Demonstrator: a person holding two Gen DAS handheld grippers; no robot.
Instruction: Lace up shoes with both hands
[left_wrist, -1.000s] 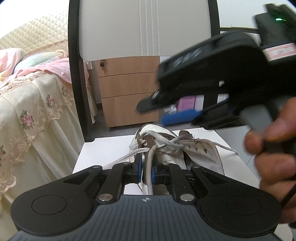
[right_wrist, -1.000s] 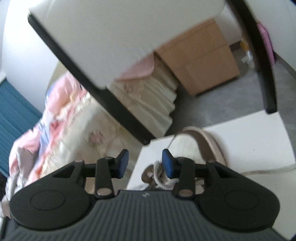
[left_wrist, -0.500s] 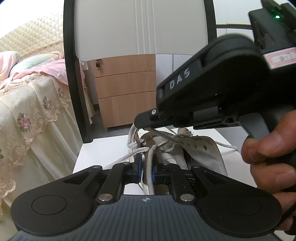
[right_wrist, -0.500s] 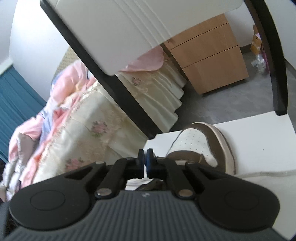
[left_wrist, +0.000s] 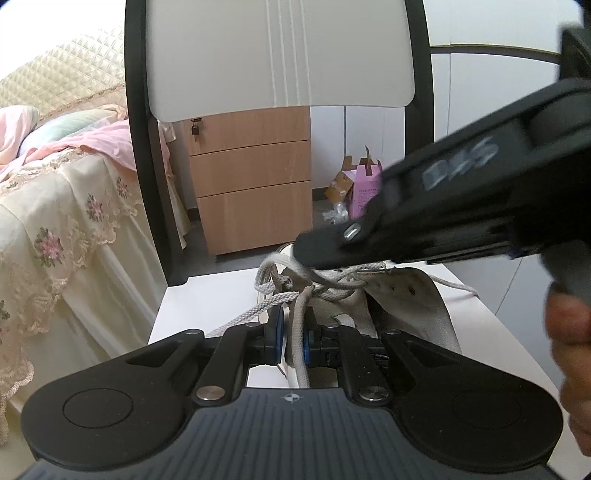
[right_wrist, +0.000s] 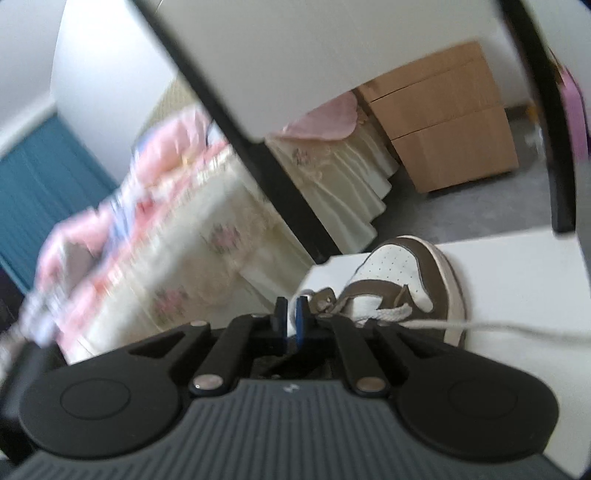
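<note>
Left to right, left wrist view: a bed (left_wrist: 55, 206) with floral cover; a chair back (left_wrist: 277, 55); wooden drawers (left_wrist: 255, 192) behind. On the white bench (left_wrist: 207, 295) lies the shoe (left_wrist: 402, 302), its tongue toward the camera. The left claw (left_wrist: 293, 338) pinches one grey lace (left_wrist: 299, 321) between its blue pads. The right claw (left_wrist: 314, 254), held by a hand (left_wrist: 572, 354), hovers over the knotted laces. Right wrist view: its jaws are opening by a narrow gap; whether lace lies between them cannot be told. A second lace (right_wrist: 480, 326) trails rightward across the bench.

Floral bedspread (left_wrist: 55, 236); wooden drawer unit (left_wrist: 251, 188); pink carton (left_wrist: 364, 190).
</note>
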